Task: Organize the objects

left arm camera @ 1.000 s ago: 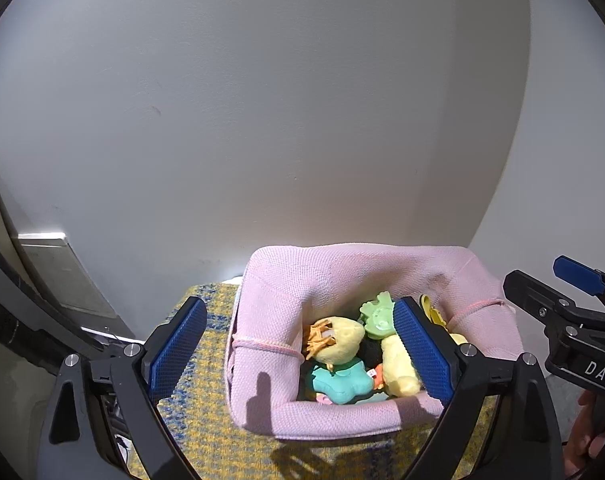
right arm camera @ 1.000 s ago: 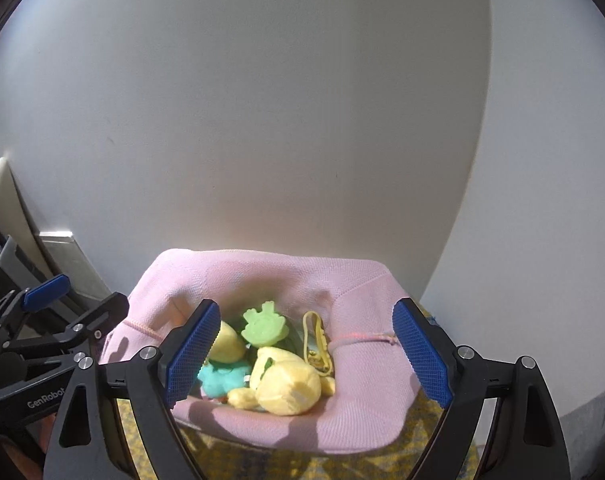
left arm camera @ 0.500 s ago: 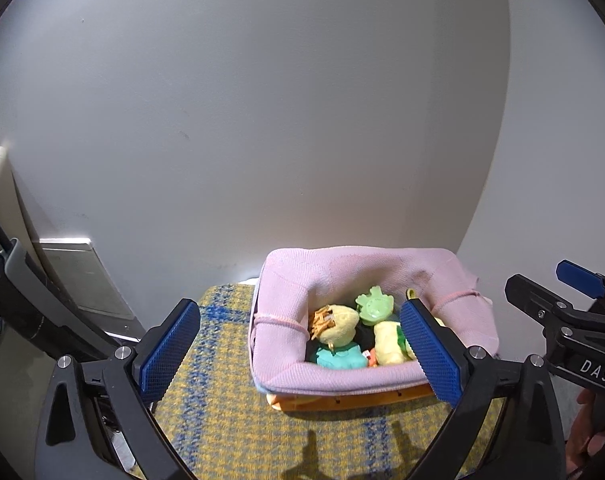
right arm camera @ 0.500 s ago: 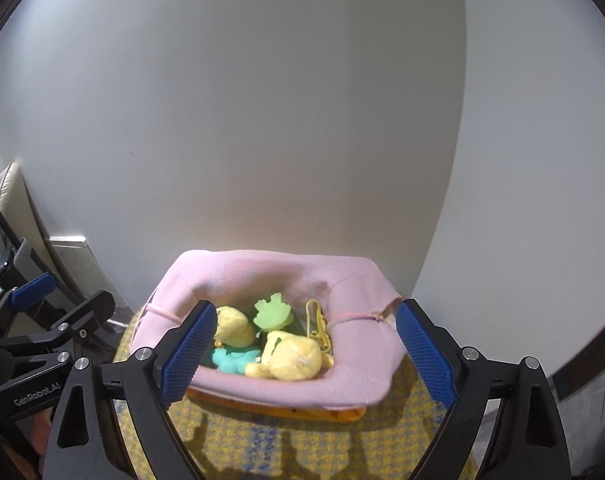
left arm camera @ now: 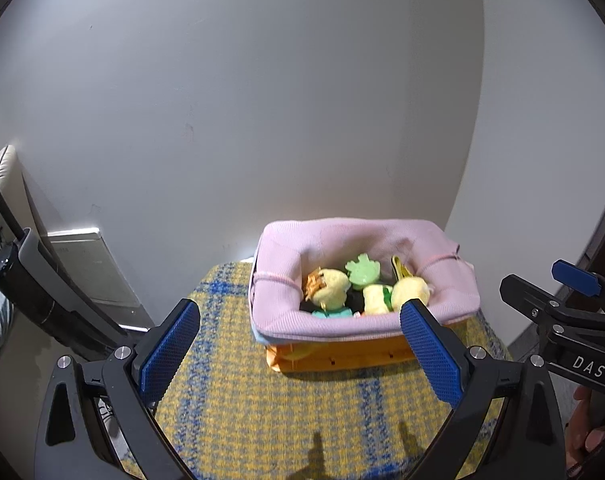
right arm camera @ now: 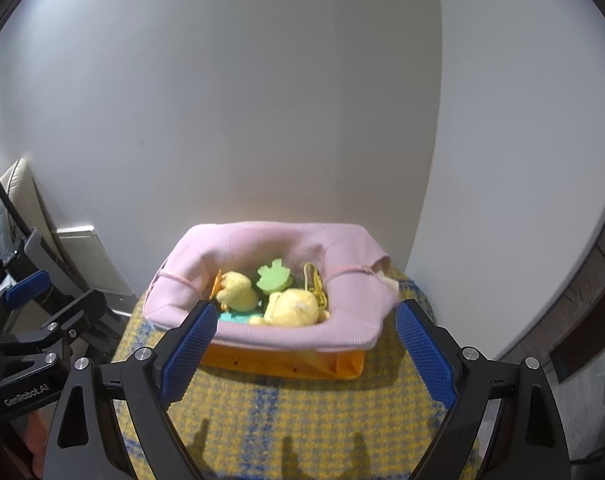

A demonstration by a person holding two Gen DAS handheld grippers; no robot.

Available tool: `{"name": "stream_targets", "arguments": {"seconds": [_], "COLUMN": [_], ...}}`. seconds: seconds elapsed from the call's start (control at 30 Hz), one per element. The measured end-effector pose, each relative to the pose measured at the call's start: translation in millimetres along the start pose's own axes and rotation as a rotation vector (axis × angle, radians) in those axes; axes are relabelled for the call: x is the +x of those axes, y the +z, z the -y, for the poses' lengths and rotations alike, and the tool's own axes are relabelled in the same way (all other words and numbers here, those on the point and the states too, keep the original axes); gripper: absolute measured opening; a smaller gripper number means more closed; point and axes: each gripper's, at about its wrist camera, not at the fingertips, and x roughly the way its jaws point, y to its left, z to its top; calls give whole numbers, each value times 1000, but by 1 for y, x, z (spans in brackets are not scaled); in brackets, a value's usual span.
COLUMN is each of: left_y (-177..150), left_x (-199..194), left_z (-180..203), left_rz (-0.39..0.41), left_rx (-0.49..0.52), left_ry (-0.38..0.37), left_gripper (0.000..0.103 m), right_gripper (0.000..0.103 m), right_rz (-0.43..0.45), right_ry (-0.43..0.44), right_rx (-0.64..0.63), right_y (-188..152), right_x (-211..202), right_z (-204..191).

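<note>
Left wrist view: the left gripper [left arm camera: 298,344] is hovering low over a yellow-and-blue plaid cloth [left arm camera: 262,408], its jaws spread wide and holding nothing.
Right wrist view: the right gripper [right arm camera: 304,344] is hovering beside it, its jaws likewise spread wide and empty.
Basket: an orange basket [left arm camera: 342,354] is sitting on the cloth close to a pale wall [left arm camera: 262,100], with a pink knit liner [left arm camera: 278,312] folded over its rim, likely to cushion what lies inside.
Contents: small plush toys are lying together inside the liner, among them a yellow chick [right arm camera: 290,308], a second yellow plush with an orange tuft [left arm camera: 328,286], a green frog-shaped toy [right arm camera: 274,276] and a teal toy [right arm camera: 234,316] partly hidden beneath.
Clip: a yellow clasp [right arm camera: 314,284] is leaning against the liner's right inner wall.
Spacing: both grippers are sitting apart from the basket, touching neither it nor the toys.
Task judgement: the toys appear gathered already, so the organizing is looking close to finished.
</note>
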Motion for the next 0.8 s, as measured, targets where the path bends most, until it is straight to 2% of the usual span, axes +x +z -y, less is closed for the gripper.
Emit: {"name": "stream_targets", "arguments": {"seconds": [0.8], "left_y": [-78], "left_x": [-13], "left_z": [3], "left_rz": [-146], "left_rx": [44], "left_ry": [-37], "left_gripper": [102], "right_gripper": [91], "right_rz": [-129], "right_ry": [15], "right_rx": [25], "right_y": [-90], "right_x": [-11], "right_z": [6]}}
